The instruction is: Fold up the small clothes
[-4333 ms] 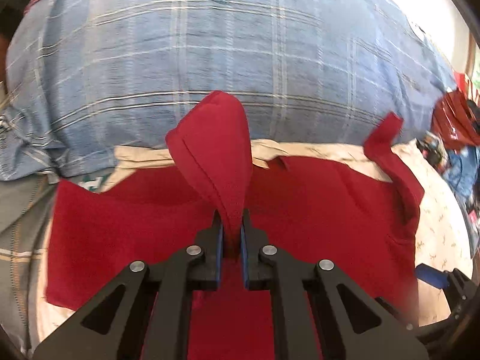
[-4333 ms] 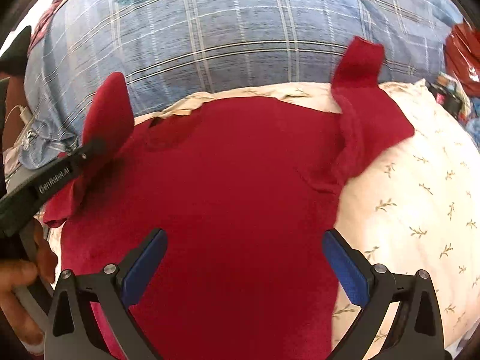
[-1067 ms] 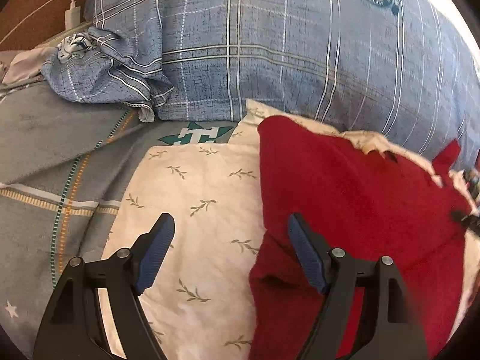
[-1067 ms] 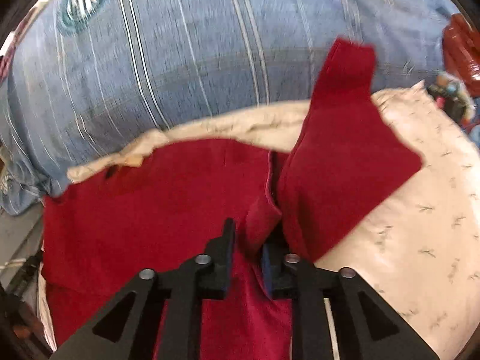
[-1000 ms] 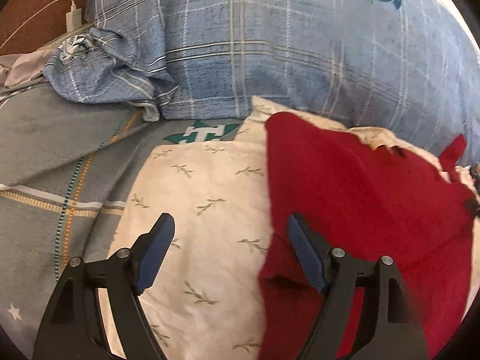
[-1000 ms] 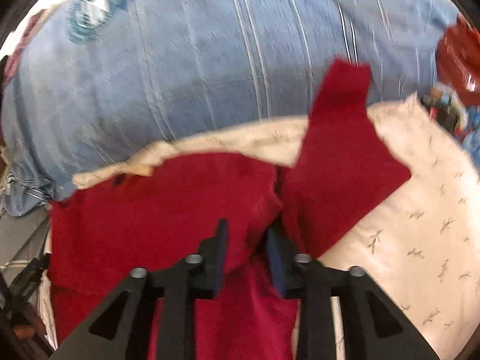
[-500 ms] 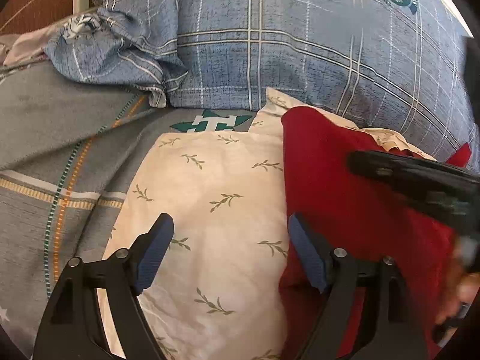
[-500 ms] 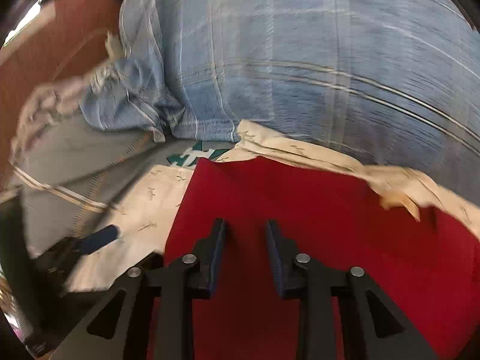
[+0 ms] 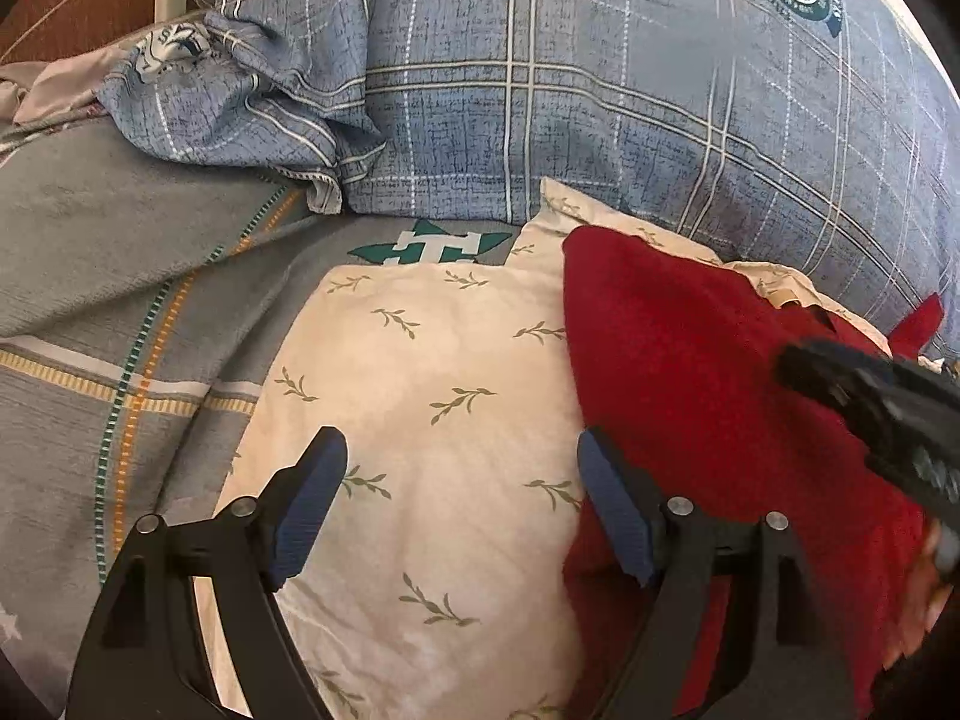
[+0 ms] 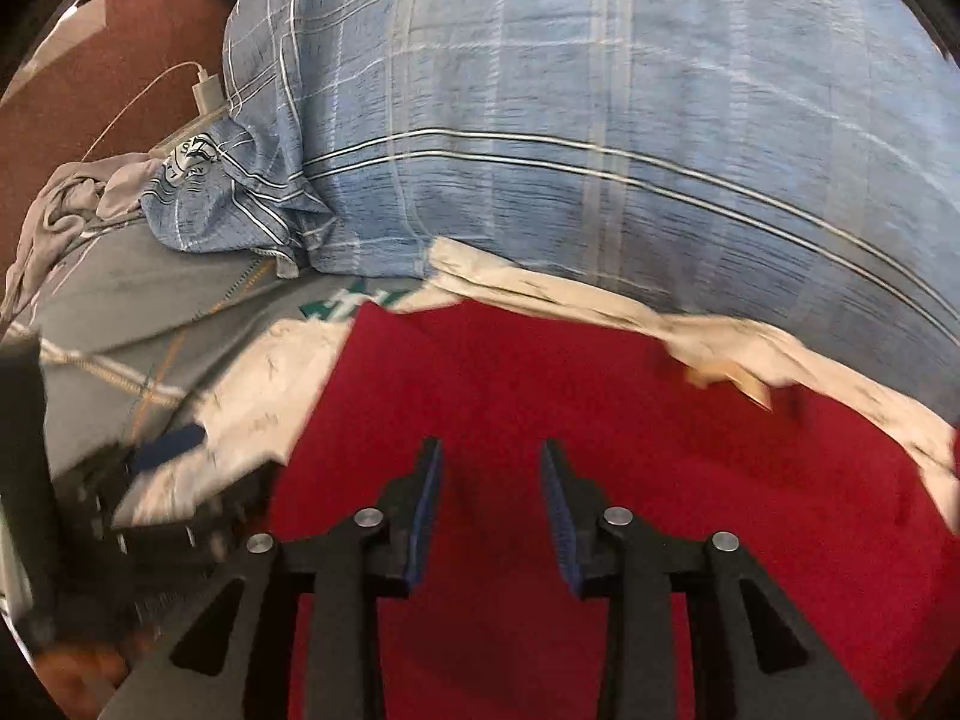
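A: Left wrist view?
B: Left gripper (image 9: 459, 504) stood wide apart, empty, over the leaf-print pillow (image 9: 420, 372). Red garment (image 9: 708, 372) lay right of frame, touching the right finger.
A: Right wrist view?
B: Right gripper (image 10: 489, 510) jaws opening, nothing between; red garment filled lower centre.
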{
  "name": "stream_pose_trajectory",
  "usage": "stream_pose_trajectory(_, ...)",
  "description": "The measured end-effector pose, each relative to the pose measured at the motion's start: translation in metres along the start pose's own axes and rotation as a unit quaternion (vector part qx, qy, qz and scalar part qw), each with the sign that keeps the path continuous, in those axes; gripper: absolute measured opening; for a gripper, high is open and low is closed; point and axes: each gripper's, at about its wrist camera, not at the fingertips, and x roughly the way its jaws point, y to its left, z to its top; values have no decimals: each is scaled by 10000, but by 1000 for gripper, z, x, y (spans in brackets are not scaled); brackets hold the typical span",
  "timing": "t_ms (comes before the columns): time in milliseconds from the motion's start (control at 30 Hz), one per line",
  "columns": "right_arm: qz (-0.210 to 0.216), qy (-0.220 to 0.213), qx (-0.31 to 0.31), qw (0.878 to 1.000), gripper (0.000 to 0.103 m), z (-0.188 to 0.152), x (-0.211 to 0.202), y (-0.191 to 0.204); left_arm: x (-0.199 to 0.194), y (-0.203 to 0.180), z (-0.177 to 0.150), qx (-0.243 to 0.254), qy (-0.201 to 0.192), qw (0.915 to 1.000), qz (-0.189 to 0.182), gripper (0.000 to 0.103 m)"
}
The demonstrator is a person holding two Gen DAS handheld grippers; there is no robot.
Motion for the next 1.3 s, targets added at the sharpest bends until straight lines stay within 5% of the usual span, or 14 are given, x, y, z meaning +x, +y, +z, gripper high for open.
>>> stream_pose_trajectory(233,-511,229,484,9973,36,-43,-17,-43,-21,-15,2,157,-152,9997,-50,79)
stream_pose_trajectory(367,-368,264,632,9970,37,-61,-25,-49,-31,-29,3,311,-214,9992,-103,79)
stream_pose_trajectory(533,-295,232,816,9960,38,-63,-47,-62,-34,-44,5,444,-236,9986,-171,79)
stream_pose_trajectory(667,-713,-20,971,9927,47,-59,-65,-85,-33,-61,5,580,-243,9977,-249,79)
stream_pose_trajectory(1033,-1437,108,1651,9757,46,-74,-49,-159,5,-84,0,737,127,9968,-283,80)
stream_pose_trajectory(1300,-1405,120,1560,9777,53,-74,-52,-150,13,-81,-2,639,232,9971,-334,84)
